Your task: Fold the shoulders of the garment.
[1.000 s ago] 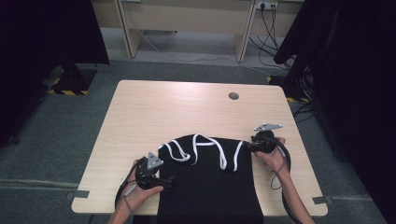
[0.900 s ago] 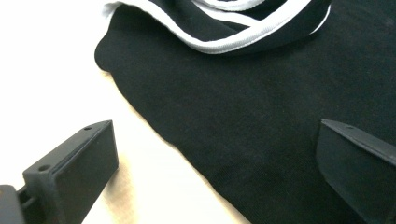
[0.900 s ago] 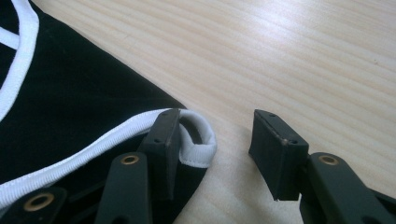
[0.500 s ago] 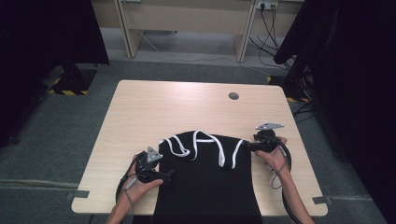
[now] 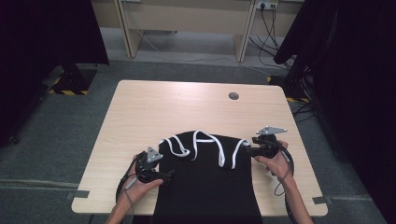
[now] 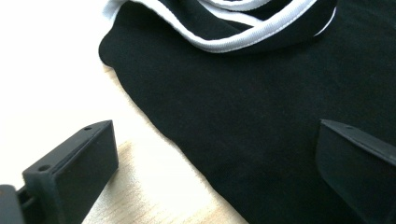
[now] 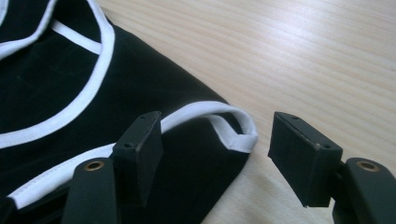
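Broadly, table [image 5: 154, 112]: pale wood, bare in the upper half of the high view.
Garment [image 5: 210, 186]: black, lower middle of the frame, draping over the near edge; looks soft, light and limp, likely to sag and bunch.
Trim [image 5: 224, 149]: white binding, firmer; judged the best place to pinch.
Right gripper [image 7: 215, 154]: jaws have just been opening; trimmed corner lies between them, unpinched.
Left gripper [image 6: 212, 161]: jaws wide apart, astride the garment's edge, holding nothing.

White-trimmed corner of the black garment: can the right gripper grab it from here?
Probably yes. The right gripper has just been opening, its jaws stand either side of the white-trimmed corner, and nothing lies between them.
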Demonstrator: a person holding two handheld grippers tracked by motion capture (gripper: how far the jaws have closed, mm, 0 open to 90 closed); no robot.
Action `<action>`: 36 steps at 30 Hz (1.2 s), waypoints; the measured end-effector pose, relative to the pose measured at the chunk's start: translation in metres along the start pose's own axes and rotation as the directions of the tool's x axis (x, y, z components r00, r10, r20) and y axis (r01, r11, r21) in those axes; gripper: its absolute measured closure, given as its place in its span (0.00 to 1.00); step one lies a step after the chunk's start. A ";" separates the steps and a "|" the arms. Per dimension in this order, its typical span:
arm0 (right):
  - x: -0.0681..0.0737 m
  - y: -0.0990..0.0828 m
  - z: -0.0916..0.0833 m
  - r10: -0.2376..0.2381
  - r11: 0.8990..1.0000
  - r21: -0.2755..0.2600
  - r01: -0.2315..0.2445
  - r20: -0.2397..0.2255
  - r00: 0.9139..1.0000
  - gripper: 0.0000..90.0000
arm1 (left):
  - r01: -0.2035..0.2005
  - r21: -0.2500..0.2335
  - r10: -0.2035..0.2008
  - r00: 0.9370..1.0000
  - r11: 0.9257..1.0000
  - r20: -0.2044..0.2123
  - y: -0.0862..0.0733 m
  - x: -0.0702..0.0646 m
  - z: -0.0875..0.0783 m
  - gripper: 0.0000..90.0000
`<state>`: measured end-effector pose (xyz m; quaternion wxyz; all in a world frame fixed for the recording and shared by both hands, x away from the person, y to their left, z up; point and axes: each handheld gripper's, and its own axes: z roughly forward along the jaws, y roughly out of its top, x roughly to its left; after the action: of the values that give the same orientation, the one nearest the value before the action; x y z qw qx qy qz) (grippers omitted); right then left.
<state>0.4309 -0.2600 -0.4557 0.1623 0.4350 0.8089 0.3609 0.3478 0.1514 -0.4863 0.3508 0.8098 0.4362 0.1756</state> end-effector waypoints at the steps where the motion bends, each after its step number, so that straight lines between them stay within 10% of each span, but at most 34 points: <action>1: 0.002 -0.001 -0.001 0.008 1.000 -0.009 -0.009 -0.014 1.000 0.38 | 0.000 0.000 0.000 1.000 1.000 0.000 0.000 0.000 0.000 0.00; 20: 0.009 -0.005 0.000 0.014 1.000 -0.024 -0.015 -0.051 0.999 0.34 | -0.025 -0.004 0.025 0.999 1.000 0.034 0.002 0.000 0.001 0.00; 36: 0.005 0.000 -0.001 0.010 0.999 -0.035 -0.012 -0.062 0.998 0.32 | 0.040 -0.060 -0.036 0.997 0.997 0.070 0.040 0.015 0.004 0.03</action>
<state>0.4271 -0.2563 -0.4545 0.1428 0.4254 0.8045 0.3891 0.3820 0.1478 -0.4607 0.3935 0.7958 0.4336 0.1545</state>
